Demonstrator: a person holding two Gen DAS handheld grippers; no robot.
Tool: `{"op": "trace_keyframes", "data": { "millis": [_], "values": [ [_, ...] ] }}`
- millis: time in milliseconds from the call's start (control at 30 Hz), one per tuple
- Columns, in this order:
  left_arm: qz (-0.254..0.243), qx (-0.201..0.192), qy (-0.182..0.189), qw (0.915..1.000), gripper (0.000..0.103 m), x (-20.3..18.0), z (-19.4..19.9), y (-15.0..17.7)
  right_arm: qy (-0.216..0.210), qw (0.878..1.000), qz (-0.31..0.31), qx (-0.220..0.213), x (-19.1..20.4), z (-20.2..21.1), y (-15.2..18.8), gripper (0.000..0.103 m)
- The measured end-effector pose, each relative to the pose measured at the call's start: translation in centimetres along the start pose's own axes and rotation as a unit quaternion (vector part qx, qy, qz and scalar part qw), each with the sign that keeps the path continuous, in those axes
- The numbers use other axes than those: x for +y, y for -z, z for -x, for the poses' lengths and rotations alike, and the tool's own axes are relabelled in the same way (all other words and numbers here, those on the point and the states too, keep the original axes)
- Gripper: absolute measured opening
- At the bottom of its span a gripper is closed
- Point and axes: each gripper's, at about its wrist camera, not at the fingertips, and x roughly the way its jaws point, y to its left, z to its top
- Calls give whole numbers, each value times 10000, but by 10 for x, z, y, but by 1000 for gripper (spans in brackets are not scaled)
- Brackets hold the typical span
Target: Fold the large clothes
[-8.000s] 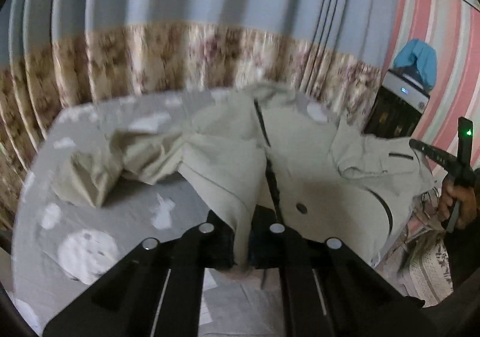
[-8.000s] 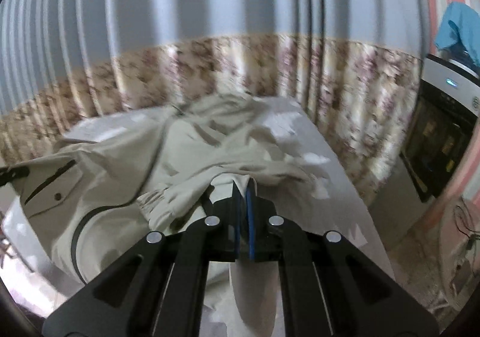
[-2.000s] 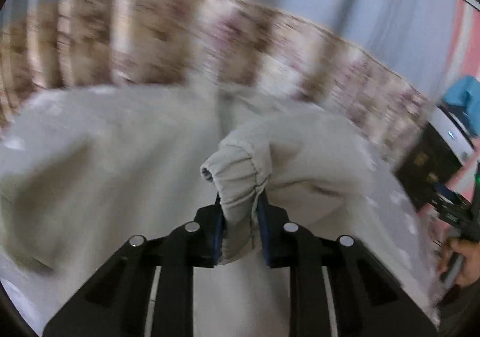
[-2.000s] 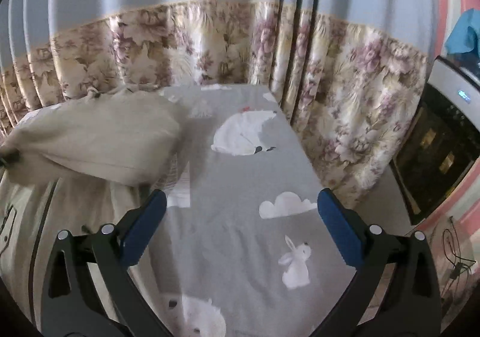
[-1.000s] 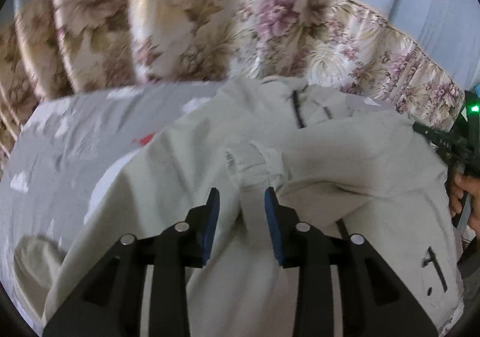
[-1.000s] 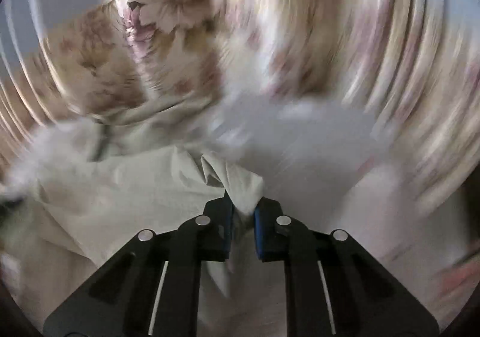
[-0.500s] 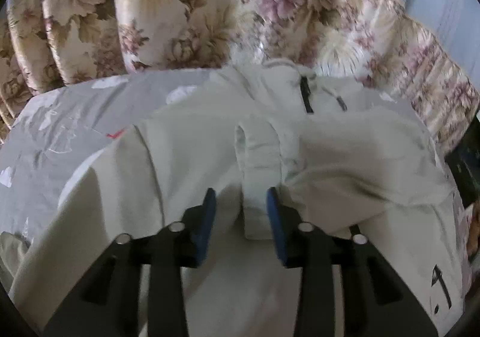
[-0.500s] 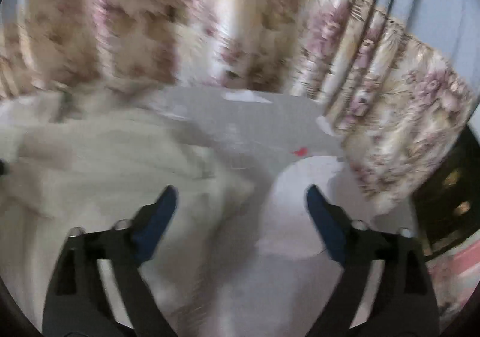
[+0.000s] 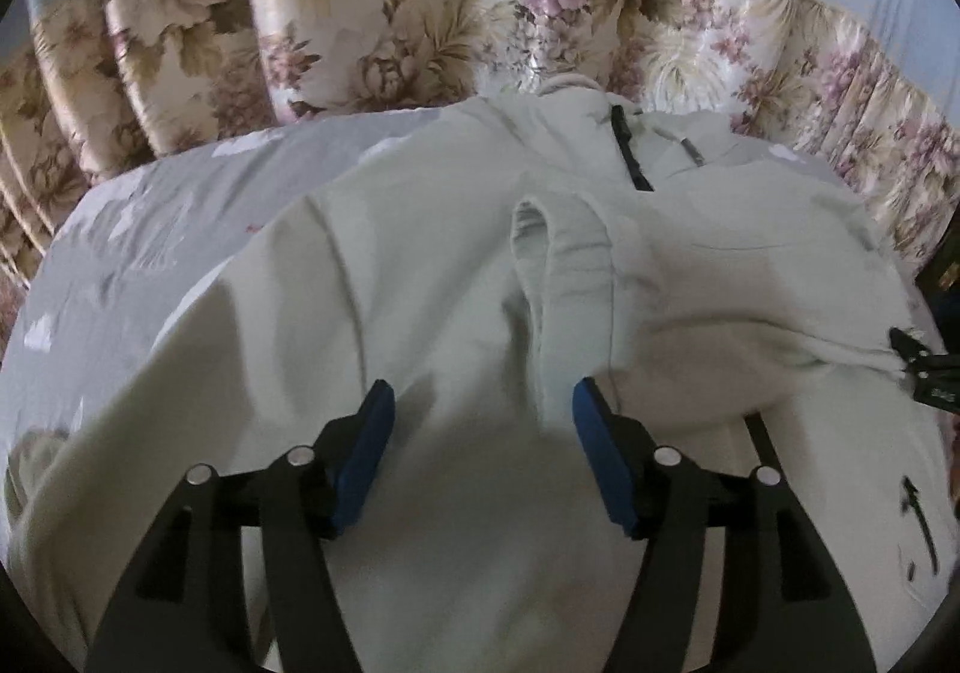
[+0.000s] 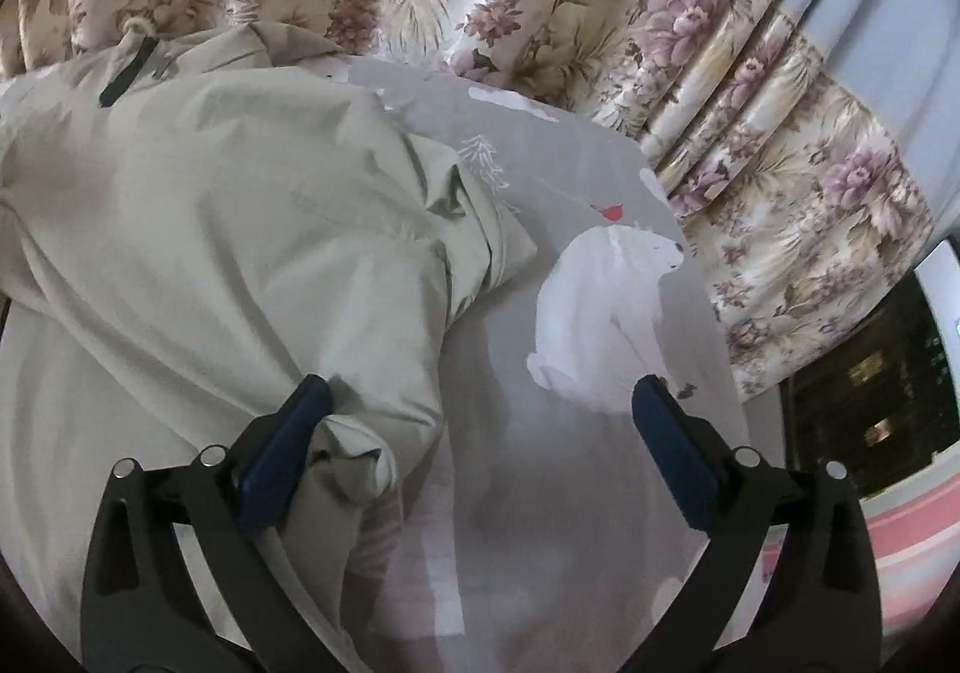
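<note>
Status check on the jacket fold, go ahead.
Left hand-held gripper opening, sleeve cuff loose between pads. Right hand-held gripper opening, empty. Jacket on bedsheet, sleeves folded in. Nothing obstructing.

A pale beige jacket (image 9: 420,313) lies spread over the bed, its dark collar zipper toward twelve o'clock. One sleeve is folded across its front, the elastic cuff (image 9: 558,253) at centre. Its right edge is bunched toward three o'clock.

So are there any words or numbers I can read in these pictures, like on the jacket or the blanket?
No words or numbers can be read.
Jacket: a small black arrow-like mark near the hem, a sign, not letters.
Grey bedsheet: only pictures, a white bear and a little red bird.
Flowered curtain: only flowers.
</note>
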Motion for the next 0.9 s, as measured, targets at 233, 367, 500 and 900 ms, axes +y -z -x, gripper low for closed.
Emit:
{"op": "trace_keyframes", "data": {
  "millis": [233, 367, 500, 900],
  "values": [
    [233, -529, 346, 9977, 73, 13, 76, 39, -188, 9960, -183, -848, 16, 79, 13, 100],
    [261, -832, 277, 9958, 80, 32, 119, 64, -765, 9895, -328, -1185, 44, 127, 26, 100],
    [30, -968, -165, 9952, 81, 71, 149, 96, -1166, 9852, -258, -1230, 77, 155, 41, 100],
    [-740, -606, -711, 9929, 81, 160, 120, 143, -1560, 9822, -411, -965, 132, 174, 43, 100]
  ]
}}
